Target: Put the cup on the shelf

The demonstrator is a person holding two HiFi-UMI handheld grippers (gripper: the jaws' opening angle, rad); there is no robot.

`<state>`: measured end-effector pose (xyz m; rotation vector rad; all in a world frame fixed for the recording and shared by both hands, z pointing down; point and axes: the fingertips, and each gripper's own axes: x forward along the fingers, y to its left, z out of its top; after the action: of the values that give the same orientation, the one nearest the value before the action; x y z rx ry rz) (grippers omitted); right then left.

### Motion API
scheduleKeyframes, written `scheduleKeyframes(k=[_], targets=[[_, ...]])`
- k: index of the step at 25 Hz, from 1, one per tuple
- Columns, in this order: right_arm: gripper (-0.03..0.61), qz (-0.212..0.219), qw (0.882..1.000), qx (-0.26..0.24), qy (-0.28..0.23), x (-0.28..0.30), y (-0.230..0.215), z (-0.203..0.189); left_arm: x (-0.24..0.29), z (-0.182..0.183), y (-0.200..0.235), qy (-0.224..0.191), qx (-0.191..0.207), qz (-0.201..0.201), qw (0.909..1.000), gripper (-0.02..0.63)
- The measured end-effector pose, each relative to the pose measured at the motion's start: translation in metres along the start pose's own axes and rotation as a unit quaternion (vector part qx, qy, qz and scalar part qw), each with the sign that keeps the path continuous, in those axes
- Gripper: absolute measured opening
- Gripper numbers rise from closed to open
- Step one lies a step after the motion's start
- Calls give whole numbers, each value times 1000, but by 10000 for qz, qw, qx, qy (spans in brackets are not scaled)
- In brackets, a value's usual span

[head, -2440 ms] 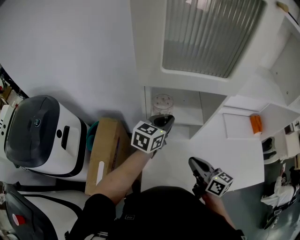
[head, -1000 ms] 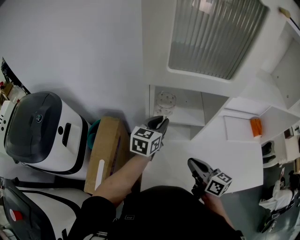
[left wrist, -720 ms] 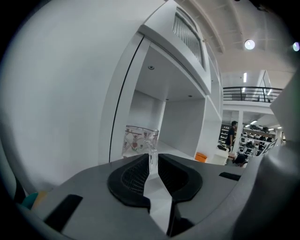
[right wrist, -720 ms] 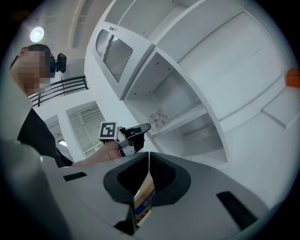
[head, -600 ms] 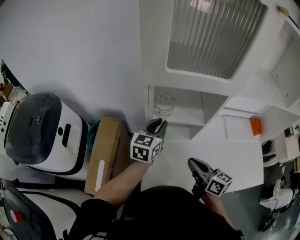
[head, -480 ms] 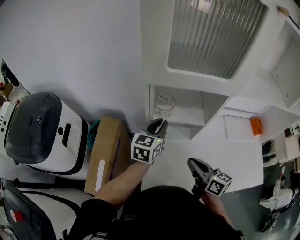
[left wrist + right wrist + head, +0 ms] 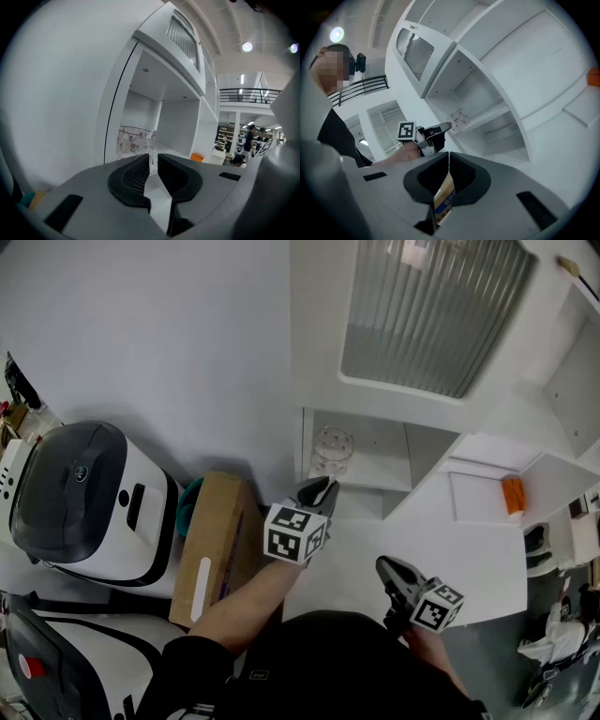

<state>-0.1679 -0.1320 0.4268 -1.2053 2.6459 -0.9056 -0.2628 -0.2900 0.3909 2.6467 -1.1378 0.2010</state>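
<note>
White shelf (image 7: 375, 476) at centre frame holds the cup (image 7: 331, 448); just below, your left gripper (image 7: 319, 489), jaws just narrowed yet parted, grasps nothing; your right gripper (image 7: 389, 568) is clenched, empty.

The glass cup (image 7: 332, 448) fills the left end of the open shelf compartment (image 7: 380, 479); the room to its right is free. The ribbed cabinet door (image 7: 422, 315) overhangs it, and 1 cardboard box (image 7: 211, 549) stands lower left.

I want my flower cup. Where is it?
In the head view, the clear flowered cup stands at the left end of the open white shelf, under the ribbed cabinet door.
</note>
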Motion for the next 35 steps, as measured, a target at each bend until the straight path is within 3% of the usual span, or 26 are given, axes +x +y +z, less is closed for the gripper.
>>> scheduleKeyframes(k=[15, 20, 35], targets=[[17, 26, 10000, -14, -11, -1, 1, 1, 7, 6, 16, -37, 35, 324, 9995, 64], [17, 29, 10000, -6, -7, 0, 0, 2, -5, 6, 17, -167, 248, 385, 9988, 64], [17, 61, 10000, -17, 50, 2, 1, -1, 27, 11, 19, -67, 97, 399, 9991, 60]])
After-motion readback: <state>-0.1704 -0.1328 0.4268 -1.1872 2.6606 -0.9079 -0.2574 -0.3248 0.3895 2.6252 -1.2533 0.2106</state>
